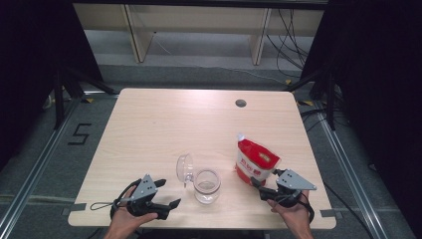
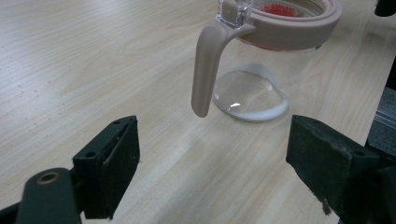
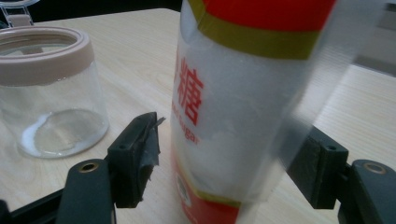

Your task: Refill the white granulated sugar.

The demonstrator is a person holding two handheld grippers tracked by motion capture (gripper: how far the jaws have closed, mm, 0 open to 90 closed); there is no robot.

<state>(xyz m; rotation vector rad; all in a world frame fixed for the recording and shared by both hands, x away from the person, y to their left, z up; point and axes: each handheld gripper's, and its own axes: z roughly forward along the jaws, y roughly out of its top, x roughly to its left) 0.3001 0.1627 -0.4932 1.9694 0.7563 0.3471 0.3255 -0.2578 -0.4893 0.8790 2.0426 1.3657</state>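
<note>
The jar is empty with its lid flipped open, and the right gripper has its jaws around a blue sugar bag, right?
Not quite: the bag is red and white, not blue, as the high view shows. The rest holds: the jar is open, and the right gripper has its jaws around the bag.

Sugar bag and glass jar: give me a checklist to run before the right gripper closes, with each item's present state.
1. Sugar bag stands between the right gripper jaws: ok.
2. Right jaws open, pads not pressing the bag: ok.
3. Bag upright on the table: ok.
4. Glass jar lid swung open, mouth free: ok.
5. Left gripper open, facing the jar's base, touching nothing: ok.
6. Bag's spout open for pouring: cannot tell.
</note>
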